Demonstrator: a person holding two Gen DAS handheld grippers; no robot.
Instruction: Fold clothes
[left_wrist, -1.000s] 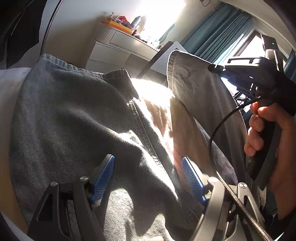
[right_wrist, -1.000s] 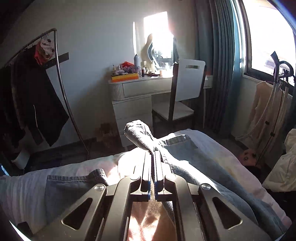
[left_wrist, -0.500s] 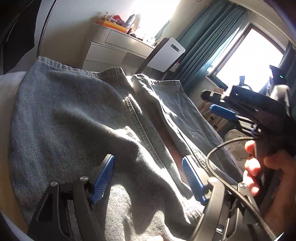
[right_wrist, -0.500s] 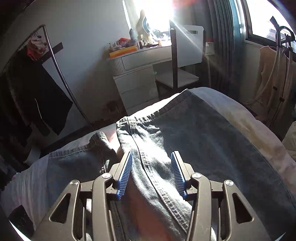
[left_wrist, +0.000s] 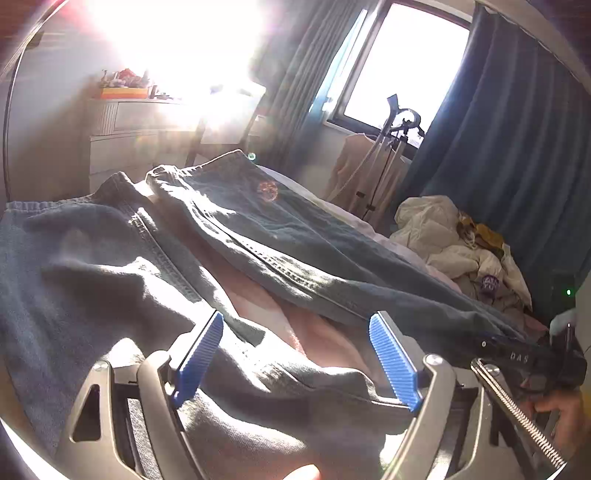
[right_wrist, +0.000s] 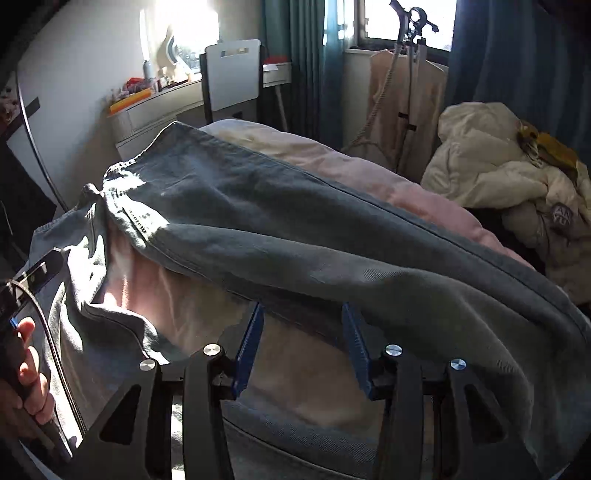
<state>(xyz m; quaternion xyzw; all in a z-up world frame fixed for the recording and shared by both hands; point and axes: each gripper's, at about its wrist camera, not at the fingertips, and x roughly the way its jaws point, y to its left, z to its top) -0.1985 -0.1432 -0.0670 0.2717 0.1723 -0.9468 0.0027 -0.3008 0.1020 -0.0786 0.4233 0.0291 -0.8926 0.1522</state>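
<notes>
Jeans (right_wrist: 295, 229) spread on bed (right_wrist: 369, 173), legs running away from both grippers. Right gripper (right_wrist: 301, 347) nearer leg edge, fingers apart, empty; left gripper (left_wrist: 295, 358) fingers opening over fabric.

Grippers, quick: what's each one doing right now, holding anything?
Left hand-held gripper: jaws opening, wide over the jeans, pads not pressing.
Right hand-held gripper: open, nothing gripped, above the jeans.

Left tool (left_wrist: 295, 354) with jaws opening wide; right tool (right_wrist: 301, 347) half-spread, both pitched downward, nothing gripped.
</notes>
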